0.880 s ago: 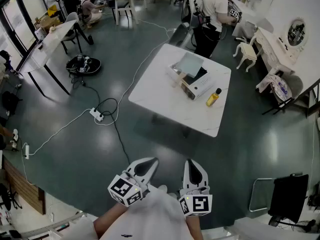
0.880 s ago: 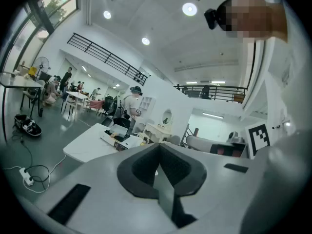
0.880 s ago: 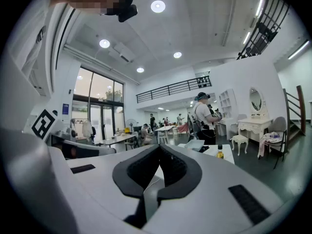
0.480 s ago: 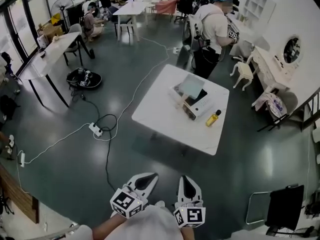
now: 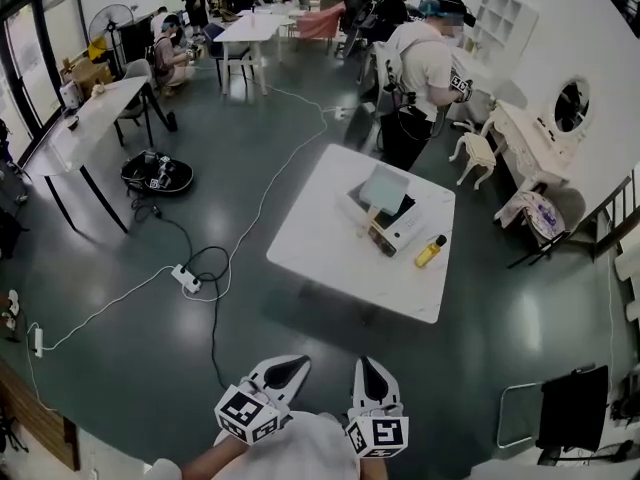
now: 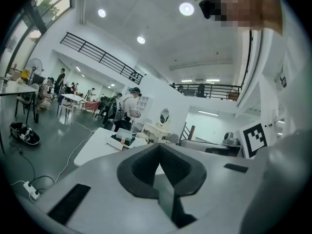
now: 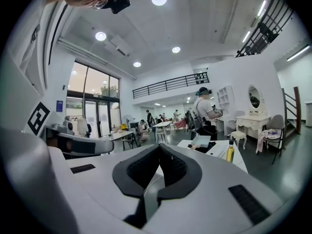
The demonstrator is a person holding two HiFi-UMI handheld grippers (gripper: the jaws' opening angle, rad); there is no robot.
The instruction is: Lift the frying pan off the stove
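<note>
No frying pan or stove can be made out for certain. A white table [image 5: 325, 243] stands across the floor ahead of me. On it lies a white box-like appliance [image 5: 385, 213] under a pale grey sheet, with a yellow bottle [image 5: 431, 251] beside it. My left gripper [image 5: 296, 364] and right gripper [image 5: 365, 367] are held close to my body at the bottom of the head view, far from the table. Both are shut with nothing in them. The left gripper view shows its jaws [image 6: 158, 146] meeting, and so does the right gripper view [image 7: 159, 146].
A person [image 5: 420, 68] stands at the table's far side. Cables and a power strip [image 5: 185, 278] lie on the dark floor to the left. A black chair [image 5: 570, 413] stands at the right, a white dressing table [image 5: 530, 138] by the wall, a long table [image 5: 80, 133] at the left.
The head view has lifted a little, so more of the far room shows and the table sits slightly lower. Both grippers stay shut and low by my body.
</note>
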